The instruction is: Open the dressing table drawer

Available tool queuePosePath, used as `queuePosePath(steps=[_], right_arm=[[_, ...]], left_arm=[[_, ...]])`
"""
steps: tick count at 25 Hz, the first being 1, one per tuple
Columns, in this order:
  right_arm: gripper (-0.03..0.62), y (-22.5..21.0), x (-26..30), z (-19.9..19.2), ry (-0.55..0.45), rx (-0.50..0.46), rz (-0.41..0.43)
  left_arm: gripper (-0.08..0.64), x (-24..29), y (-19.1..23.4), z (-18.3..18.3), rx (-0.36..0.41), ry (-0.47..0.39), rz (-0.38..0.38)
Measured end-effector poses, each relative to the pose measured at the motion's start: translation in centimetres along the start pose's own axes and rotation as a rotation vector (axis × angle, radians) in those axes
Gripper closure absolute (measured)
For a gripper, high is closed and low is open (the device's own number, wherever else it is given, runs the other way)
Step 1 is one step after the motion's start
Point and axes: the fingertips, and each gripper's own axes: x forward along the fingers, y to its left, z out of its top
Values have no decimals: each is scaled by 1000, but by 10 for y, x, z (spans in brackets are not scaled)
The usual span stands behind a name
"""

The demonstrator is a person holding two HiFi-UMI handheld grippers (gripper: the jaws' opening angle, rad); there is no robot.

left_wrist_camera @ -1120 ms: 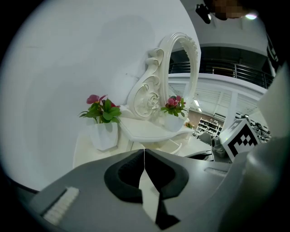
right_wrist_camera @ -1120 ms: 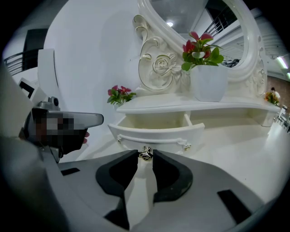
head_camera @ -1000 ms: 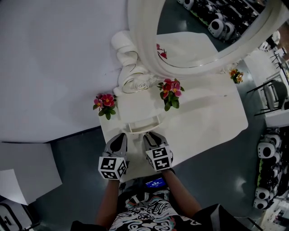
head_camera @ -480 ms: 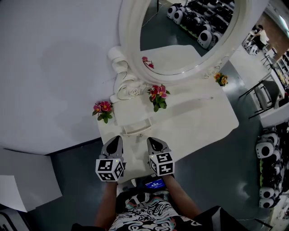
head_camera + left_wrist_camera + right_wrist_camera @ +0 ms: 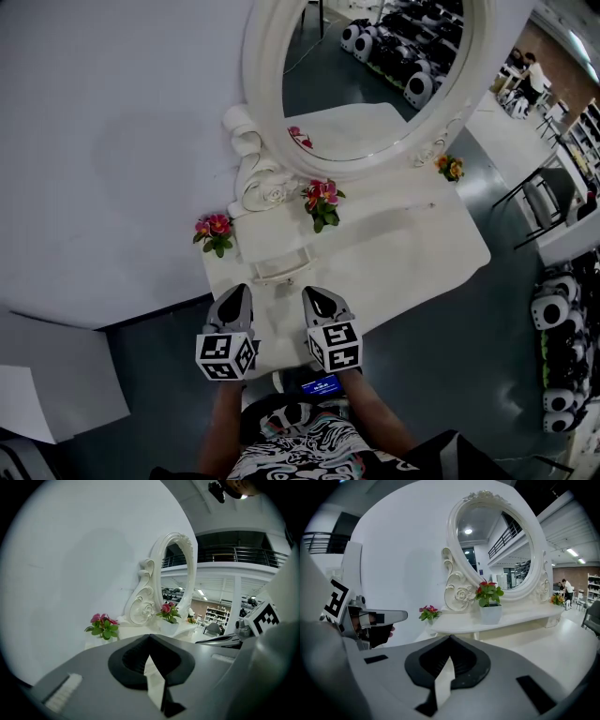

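The white dressing table (image 5: 412, 253) stands against a white wall under an oval mirror (image 5: 375, 66). A small drawer (image 5: 279, 269) juts from its raised back shelf toward me. My left gripper (image 5: 241, 292) and right gripper (image 5: 310, 294) hover side by side over the table's front edge, a short way back from the drawer and touching nothing. In the left gripper view the left gripper (image 5: 149, 636) has its jaws meeting at the tips, empty. The right gripper view shows the right gripper (image 5: 450, 638) likewise shut and empty.
Pink flowers (image 5: 215, 229) sit at the table's left end, a potted plant (image 5: 321, 201) by the mirror base, and orange flowers (image 5: 450, 167) at the far right. A chair (image 5: 548, 202) and several black-and-white toys (image 5: 561, 314) stand on the floor to the right.
Both grippers have lifted and drawn back from the drawer. The right gripper's jaws have closed.
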Motion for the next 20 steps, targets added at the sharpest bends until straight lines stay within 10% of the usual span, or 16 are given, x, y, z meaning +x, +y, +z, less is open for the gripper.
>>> queuePosePath(steps=[20], right_arm=[[592,-8,3,5,2,-8,-34]], left_arm=[[558,8,1,-4,-1,15,-10]])
